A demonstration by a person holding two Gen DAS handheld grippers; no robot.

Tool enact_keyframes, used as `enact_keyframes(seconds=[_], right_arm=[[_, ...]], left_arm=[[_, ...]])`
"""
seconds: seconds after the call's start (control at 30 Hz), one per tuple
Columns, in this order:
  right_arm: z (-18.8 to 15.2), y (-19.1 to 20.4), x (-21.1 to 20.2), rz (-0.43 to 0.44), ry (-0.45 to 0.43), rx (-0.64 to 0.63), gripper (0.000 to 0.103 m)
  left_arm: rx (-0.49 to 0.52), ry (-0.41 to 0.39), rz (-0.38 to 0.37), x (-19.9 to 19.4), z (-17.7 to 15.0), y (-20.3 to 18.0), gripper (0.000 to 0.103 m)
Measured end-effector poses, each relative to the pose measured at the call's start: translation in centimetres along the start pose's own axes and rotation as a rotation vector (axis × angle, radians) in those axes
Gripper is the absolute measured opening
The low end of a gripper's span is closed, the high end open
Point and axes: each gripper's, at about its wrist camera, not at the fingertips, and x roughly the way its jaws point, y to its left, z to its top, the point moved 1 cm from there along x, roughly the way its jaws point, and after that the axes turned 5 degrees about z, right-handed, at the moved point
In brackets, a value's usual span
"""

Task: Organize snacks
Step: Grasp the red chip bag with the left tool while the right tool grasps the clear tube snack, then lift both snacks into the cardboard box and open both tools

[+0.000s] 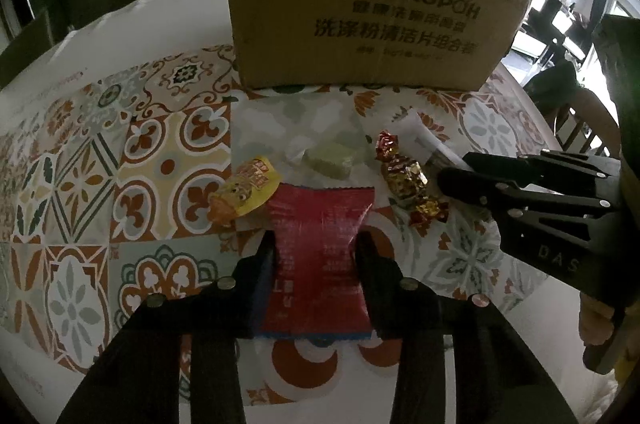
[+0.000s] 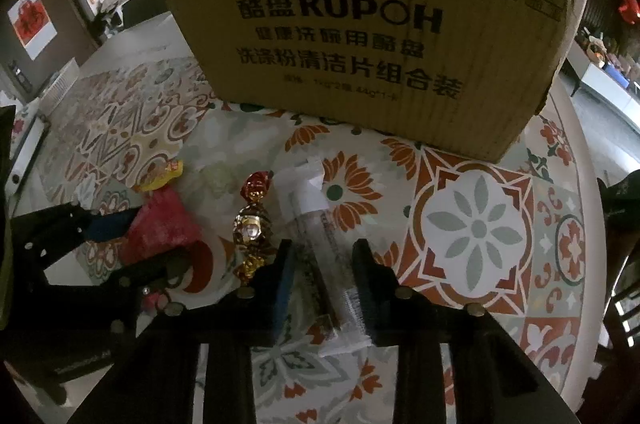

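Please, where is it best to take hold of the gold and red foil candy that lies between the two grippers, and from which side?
Grip the gold and red foil candy at its thick middle bulge, not the thin twisted ends. Probably come from above, fingers closing across its short width. It lies flat on the patterned tablecloth, close beside the clear tube packet, so a side approach looks crowded.

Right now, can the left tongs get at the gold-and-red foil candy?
Probably not yet: the left tongs already hold the red packet. The foil candy lies uncovered beside it, between both tongs.
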Motion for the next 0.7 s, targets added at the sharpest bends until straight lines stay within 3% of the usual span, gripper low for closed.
enact_keyframes(seconds=[0.23,0.7], right_arm=[[-0.9,0.3,-1.1,0.002,-0.021,0.024,0.024],[-1.7,1.2,-6.9,0.019,-0.133,0.049,0.023]], left_arm=[[-0.006,-0.018,-0.014,-1.1,-0.4,-0.2,0.033],[0.013,-0.159,-0.026,-7.6,-0.2,-1.3,0.033]])
